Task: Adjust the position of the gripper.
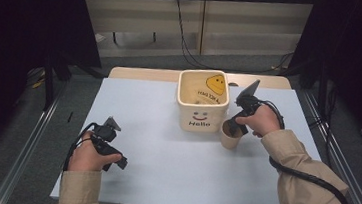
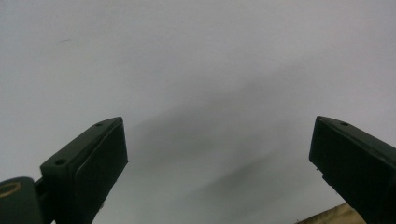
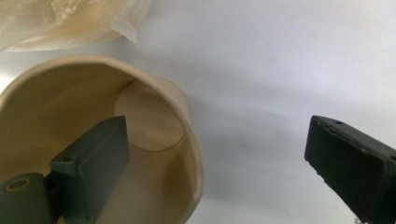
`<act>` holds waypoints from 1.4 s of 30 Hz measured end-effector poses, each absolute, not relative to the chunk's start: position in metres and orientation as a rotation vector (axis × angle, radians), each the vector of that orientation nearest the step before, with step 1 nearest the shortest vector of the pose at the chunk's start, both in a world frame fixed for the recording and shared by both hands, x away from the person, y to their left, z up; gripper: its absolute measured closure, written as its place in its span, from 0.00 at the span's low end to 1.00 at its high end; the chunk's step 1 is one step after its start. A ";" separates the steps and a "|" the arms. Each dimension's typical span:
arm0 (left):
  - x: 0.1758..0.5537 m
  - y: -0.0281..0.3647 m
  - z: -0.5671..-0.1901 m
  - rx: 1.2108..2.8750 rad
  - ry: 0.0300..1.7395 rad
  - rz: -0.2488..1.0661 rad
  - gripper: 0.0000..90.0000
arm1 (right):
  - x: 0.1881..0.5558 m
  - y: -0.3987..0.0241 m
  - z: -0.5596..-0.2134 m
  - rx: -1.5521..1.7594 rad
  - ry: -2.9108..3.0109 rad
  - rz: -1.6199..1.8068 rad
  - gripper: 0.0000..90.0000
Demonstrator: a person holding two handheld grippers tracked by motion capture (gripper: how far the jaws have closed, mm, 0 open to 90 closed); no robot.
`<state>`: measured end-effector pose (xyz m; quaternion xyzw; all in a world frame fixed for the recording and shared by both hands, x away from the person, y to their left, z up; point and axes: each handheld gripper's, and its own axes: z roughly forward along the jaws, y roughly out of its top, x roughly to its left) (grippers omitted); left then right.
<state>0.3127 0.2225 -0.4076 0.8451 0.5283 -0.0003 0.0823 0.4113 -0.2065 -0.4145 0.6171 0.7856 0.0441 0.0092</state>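
The right gripper (image 1: 236,125) straddles the paper cup (image 1: 230,136) wall — 1 jaw inside, 1 outside, jaws apart — at the Hello bin's (image 1: 202,101) 4 o'clock. Close gently on the rim so it doesn't crumple; the left gripper (image 1: 119,161) idles at 7 o'clock, jaws apart.

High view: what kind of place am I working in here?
Probably a lab or recording rig, not a home. A light table sits inside metal frame rails, dark curtains hang at both sides, and cables trail across the grey floor behind the "Hello" bin.
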 end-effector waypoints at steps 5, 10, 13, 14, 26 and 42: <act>0.313 0.223 -0.407 2.526 1.573 -0.001 0.05 | 0.411 -0.206 -0.414 1.933 2.452 0.140 0.07; 0.313 0.223 -0.407 2.528 1.571 -0.001 0.05 | 0.411 -0.207 -0.411 1.932 2.449 0.133 0.07; 0.312 0.222 -0.406 2.520 1.581 -0.008 0.05 | 0.412 -0.207 -0.409 1.923 2.459 0.137 0.07; 0.312 0.223 -0.406 2.520 1.581 -0.009 0.05 | 0.411 -0.207 -0.408 1.924 2.458 0.140 0.07; 0.312 0.223 -0.406 2.516 1.581 -0.006 0.05 | 0.413 -0.207 -0.393 1.899 2.458 0.140 0.07; 0.312 0.223 -0.405 2.533 1.565 -0.018 0.05 | 0.415 -0.206 -0.361 1.848 2.471 0.144 0.06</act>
